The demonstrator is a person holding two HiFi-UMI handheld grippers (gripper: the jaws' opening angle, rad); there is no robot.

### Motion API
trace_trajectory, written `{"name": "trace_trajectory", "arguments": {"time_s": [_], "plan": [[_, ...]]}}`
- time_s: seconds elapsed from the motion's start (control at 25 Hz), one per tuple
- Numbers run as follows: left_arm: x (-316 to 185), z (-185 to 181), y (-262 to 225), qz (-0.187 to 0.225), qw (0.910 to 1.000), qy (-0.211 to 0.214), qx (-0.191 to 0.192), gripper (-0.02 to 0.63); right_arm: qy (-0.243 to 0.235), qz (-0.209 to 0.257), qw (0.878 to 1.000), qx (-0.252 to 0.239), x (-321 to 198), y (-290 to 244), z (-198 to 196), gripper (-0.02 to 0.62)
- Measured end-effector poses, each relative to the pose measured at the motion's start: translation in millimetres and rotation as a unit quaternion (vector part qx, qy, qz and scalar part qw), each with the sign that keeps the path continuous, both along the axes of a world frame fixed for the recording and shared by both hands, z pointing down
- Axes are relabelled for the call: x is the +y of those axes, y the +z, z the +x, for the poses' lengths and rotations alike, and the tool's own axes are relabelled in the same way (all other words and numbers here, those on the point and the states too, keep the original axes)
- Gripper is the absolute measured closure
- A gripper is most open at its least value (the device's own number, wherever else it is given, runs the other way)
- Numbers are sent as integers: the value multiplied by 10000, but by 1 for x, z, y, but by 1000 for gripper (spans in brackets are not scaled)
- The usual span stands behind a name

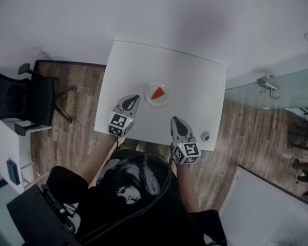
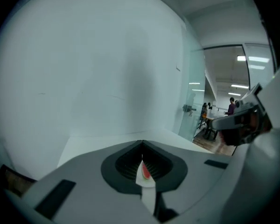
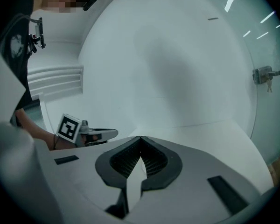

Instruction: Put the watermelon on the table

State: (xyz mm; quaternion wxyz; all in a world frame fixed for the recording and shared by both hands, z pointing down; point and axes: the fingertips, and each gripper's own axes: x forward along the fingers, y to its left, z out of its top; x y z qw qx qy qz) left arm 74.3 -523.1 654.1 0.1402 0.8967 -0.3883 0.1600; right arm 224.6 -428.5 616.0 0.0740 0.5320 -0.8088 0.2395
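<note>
A red watermelon slice [image 1: 158,93] lies on a small white plate [image 1: 149,99] in the middle of the white table [image 1: 195,81]. My left gripper [image 1: 134,98] hovers just left of the plate, jaws shut and empty. In the left gripper view its jaws [image 2: 142,144] meet at the tips, and the watermelon [image 2: 144,172] shows on the table through the slit behind them. My right gripper [image 1: 174,120] is over the table's near edge, below and right of the plate, also shut with nothing in it [image 3: 141,138]. The left gripper [image 3: 107,133] appears at the left of the right gripper view.
A small round grey object [image 1: 205,136] sits near the table's front right corner. A black office chair [image 1: 20,99] stands to the left on the wooden floor. A glass wall with a metal lock [image 1: 267,82] runs along the right. A white board [image 1: 262,209] lies at bottom right.
</note>
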Motion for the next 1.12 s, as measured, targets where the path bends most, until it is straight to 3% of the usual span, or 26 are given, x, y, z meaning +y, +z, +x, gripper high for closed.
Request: {"name": "trace_trajectory", "arguments": {"time_s": [0.16,0.28,0.56,0.72,1.12], "plan": [[43,-25,-41,-191,9994,-126,273,600,54,510,9986,164,-3,-28,-5,586],[58,-34,-58,9,9989,-407,246,600,63,778,9967,206,-4,-37,-13,586],[67,-27,-71,437,9983,-376,-7,600,383,899,9942,459,-1,-48,-20,586],[69,-32,-75,390,9982,-455,77,600,509,883,9941,374,5,-49,-16,586],[75,-18,-70,234,9996,-124,133,600,420,875,9948,312,15,-49,-21,586]]}}
